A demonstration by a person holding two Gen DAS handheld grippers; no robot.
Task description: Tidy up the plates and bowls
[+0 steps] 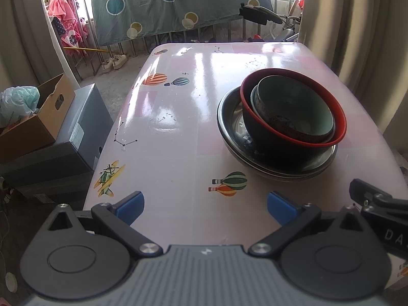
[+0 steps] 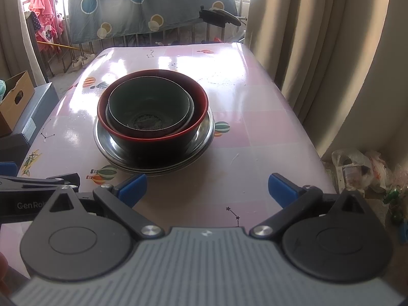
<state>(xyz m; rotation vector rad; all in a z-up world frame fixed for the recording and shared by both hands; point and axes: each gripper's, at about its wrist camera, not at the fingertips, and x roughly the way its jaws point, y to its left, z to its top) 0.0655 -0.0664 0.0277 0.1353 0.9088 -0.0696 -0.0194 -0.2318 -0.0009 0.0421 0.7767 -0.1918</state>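
I read the scene from the surface (image 2: 255, 132) downward in size. It is a glossy pink top printed with balloons and star patterns, and apart from the stack it carries nothing that I can see.

The stack sits toward the near edge of the surface, closer to the right edge than the left in the left wrist view. At the bottom lie the metal plates (image 2: 204, 137); the rims show at least two nested, but I cannot count them for certain. In them rests the red-rimmed bowl (image 2: 153, 142), black outside, leaning slightly rather than level. Inside it nests the grey bowl (image 2: 150, 112), and a thin second rim around it suggests one more bowl between the two; I cannot confirm that.

The left gripper (image 1: 205, 206) hovers over the near edge, its blue-padded fingers (image 1: 132, 206) spread wide and holding nothing. The right gripper (image 2: 206, 187) hovers just short of the stack, its fingers (image 2: 134, 186) equally wide apart and empty. Neither touches any dish.

Judgement on progress: all visible dishes are collected in one nested pile, ordered widest to narrowest. I rate the task at or near completion. Remaining work, if any, is to level the tilted bowls.
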